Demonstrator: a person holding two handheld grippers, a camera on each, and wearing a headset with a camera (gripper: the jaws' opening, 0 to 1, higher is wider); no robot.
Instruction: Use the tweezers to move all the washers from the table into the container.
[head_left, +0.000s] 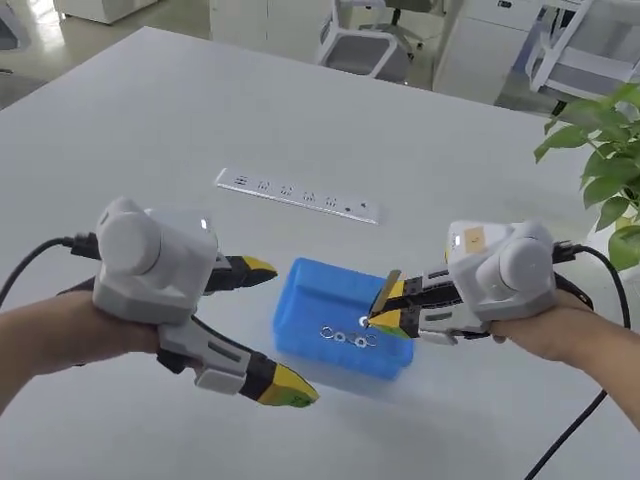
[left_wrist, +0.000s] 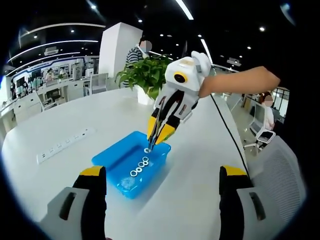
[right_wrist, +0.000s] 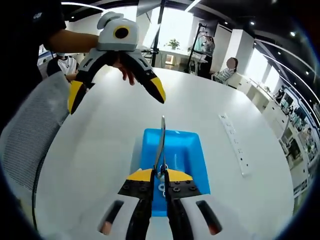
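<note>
A blue container (head_left: 310, 300) sits on the white table, with three washers (head_left: 345, 338) in a row on its floor. My right gripper (head_left: 397, 305) is shut on metal tweezers (head_left: 386, 292), whose tips point down into the container's right part. One more washer (left_wrist: 147, 149) lies right at those tips; I cannot tell if it is pinched. My left gripper (head_left: 275, 330) hovers open just left of the container, with nothing in it. In the right gripper view the tweezers (right_wrist: 161, 142) stick out over the container (right_wrist: 182, 150).
A white power strip (head_left: 298, 195) lies on the table beyond the container. A green plant (head_left: 605, 170) stands at the right edge. Cables trail from both grippers. Office chairs and cabinets stand past the table's far edge.
</note>
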